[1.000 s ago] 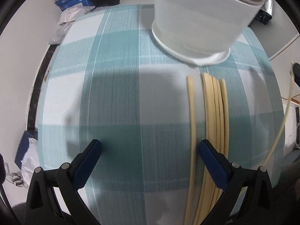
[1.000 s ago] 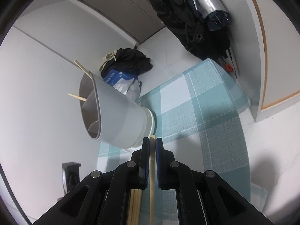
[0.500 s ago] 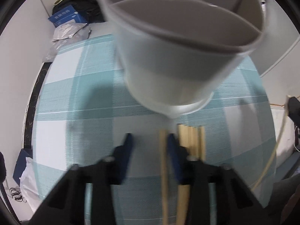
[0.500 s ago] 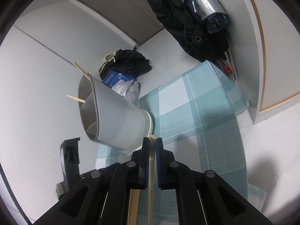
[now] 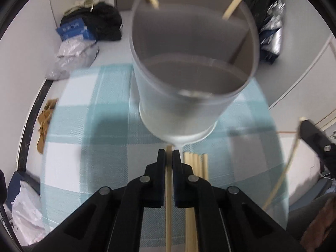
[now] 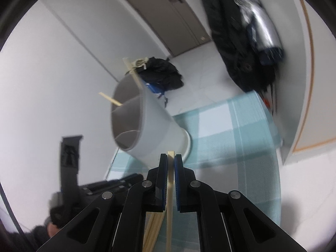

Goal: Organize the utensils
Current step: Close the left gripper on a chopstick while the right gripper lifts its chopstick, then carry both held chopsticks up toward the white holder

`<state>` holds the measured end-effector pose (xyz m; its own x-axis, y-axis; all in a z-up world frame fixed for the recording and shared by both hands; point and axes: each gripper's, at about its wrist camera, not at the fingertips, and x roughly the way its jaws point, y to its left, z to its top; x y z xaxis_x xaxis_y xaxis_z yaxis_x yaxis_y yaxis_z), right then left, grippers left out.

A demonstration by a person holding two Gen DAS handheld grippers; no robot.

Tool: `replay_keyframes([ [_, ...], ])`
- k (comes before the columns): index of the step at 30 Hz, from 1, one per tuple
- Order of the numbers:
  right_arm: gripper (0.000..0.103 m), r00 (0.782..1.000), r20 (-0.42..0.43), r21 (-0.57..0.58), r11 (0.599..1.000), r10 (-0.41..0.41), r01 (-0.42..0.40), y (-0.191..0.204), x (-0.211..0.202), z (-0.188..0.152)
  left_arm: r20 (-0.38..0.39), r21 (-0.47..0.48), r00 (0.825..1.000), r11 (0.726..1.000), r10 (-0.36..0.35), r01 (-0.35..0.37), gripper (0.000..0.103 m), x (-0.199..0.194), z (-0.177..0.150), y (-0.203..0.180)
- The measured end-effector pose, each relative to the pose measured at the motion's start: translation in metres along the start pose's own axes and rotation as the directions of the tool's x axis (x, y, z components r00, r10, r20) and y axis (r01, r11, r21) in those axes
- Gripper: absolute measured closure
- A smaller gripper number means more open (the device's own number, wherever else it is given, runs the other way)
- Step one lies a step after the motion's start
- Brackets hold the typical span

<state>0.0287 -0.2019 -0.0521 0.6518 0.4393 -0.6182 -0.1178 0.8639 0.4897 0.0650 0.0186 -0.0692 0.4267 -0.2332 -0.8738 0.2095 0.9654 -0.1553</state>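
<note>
Chopsticks are what you are sorting here: a row of them lies on the checked tabletop just in front of the grey holder, and 2 more already lean inside it against its far rim. Your left gripper has just closed its jaws, and they now pinch 1 chopstick with its tip right at the holder's base. Your right gripper has its jaws clamped tight on another chopstick, tip also near the holder's base.

Lift each stick well clear of the holder's rim before you tip it in; the tips sit low now and would likely knock the wall. The holder has a divider, so aim for the same compartment as the 2 sticks already in. Feed 1 hand at a time to keep the sticks from crossing above the holder. Release only once the tip is inside.
</note>
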Motion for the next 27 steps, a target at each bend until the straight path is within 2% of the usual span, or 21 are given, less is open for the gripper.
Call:
replay_keyframes([
  [4,0.097,0.999,0.035,-0.088,0.996,-0.009,0.012,0.023,-0.009,0.001,0.097,0.008,0.995,1.0,-0.03,0.029,0.101,-0.034,-0.002,-0.001],
  [11,0.098,0.996,0.071,-0.157,0.986,-0.046,0.057,0.046,-0.02,-0.01,0.225,0.031,0.97,0.996,-0.088,0.083,0.101,-0.078,-0.01,0.0],
  [12,0.098,0.995,0.08,-0.169,0.983,-0.059,0.072,0.05,-0.022,-0.013,0.225,0.033,0.97,0.996,-0.088,0.082,0.101,-0.072,-0.001,-0.014],
  [15,0.098,0.99,0.116,-0.204,0.974,-0.08,0.103,0.059,-0.028,-0.018,0.232,0.043,0.969,0.996,-0.083,0.075,0.101,-0.072,0.002,-0.008],
  [21,0.098,0.983,0.148,-0.228,0.964,-0.106,0.138,0.073,-0.038,-0.023,0.228,0.042,0.971,0.997,-0.077,0.07,0.101,-0.082,-0.006,-0.008],
  [27,0.098,0.98,0.164,-0.241,0.959,-0.112,0.15,0.084,-0.047,-0.024,0.189,0.055,0.98,0.997,-0.063,0.053,0.101,-0.087,-0.008,-0.012],
])
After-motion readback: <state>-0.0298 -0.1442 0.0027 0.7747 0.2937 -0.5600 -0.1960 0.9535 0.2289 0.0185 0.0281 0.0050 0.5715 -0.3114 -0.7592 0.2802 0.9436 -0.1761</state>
